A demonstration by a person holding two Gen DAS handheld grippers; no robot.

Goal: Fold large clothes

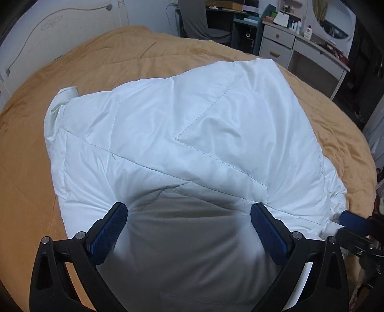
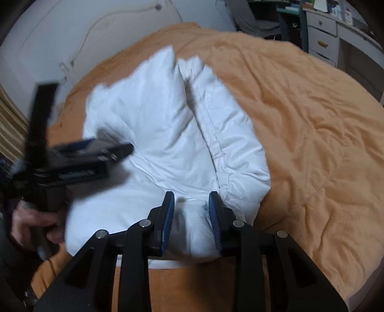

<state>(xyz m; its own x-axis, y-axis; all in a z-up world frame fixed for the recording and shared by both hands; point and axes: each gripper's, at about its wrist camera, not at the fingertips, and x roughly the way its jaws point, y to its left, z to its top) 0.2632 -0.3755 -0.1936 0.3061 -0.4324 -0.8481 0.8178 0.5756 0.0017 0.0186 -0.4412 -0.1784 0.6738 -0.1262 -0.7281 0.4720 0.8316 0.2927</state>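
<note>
A large white quilted down coat (image 1: 182,134) lies folded on the orange bedspread (image 1: 28,148). My left gripper (image 1: 189,212) is wide open, its blue pads on either side of the coat's near part, pressing on the fabric. In the right wrist view the coat (image 2: 156,134) lies bunched with a fold seam down its middle. My right gripper (image 2: 190,200) has its jaws narrowed around a bulge of the coat's near edge. The left gripper (image 2: 96,151) shows blurred at the left, held by a hand (image 2: 28,225). The right gripper shows at the left wrist view's right edge (image 1: 355,223).
The orange bedspread (image 2: 312,134) covers the whole bed around the coat. A white headboard (image 2: 72,43) stands behind. A grey chair (image 1: 199,21), a dark desk and a white drawer unit (image 1: 278,43) stand beyond the bed's far right.
</note>
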